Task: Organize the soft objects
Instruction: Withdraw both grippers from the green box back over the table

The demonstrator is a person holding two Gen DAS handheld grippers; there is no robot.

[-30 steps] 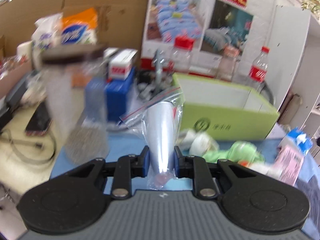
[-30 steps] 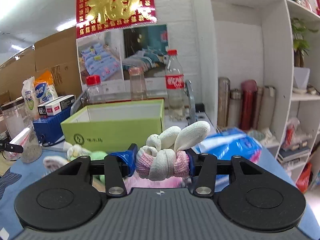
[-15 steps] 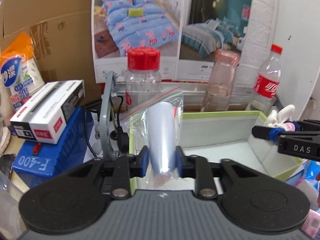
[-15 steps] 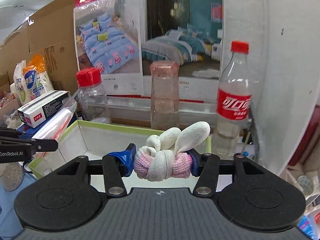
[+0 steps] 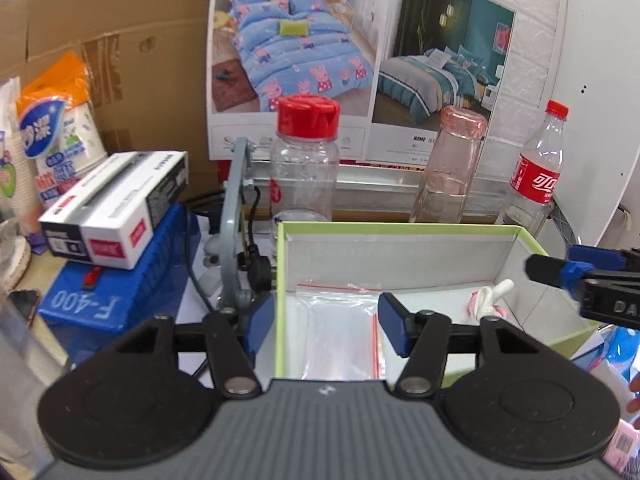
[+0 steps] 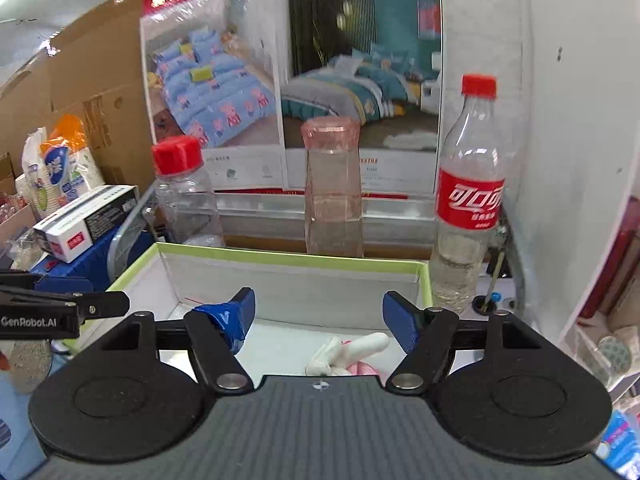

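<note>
Both my tools have just been opening and stand spread with nothing between them: the left tool (image 5: 326, 328) above the plastic bag (image 5: 340, 336) and the right tool (image 6: 318, 320) above the knitted bunny (image 6: 348, 354), both lying in the green box (image 5: 400, 229) directly below.

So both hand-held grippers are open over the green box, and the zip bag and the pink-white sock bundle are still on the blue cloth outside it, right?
Not outside: the left wrist view shows the zip bag and sock bundle lying inside the green box. Both the left hand-held gripper and the right hand-held gripper are open.
</note>
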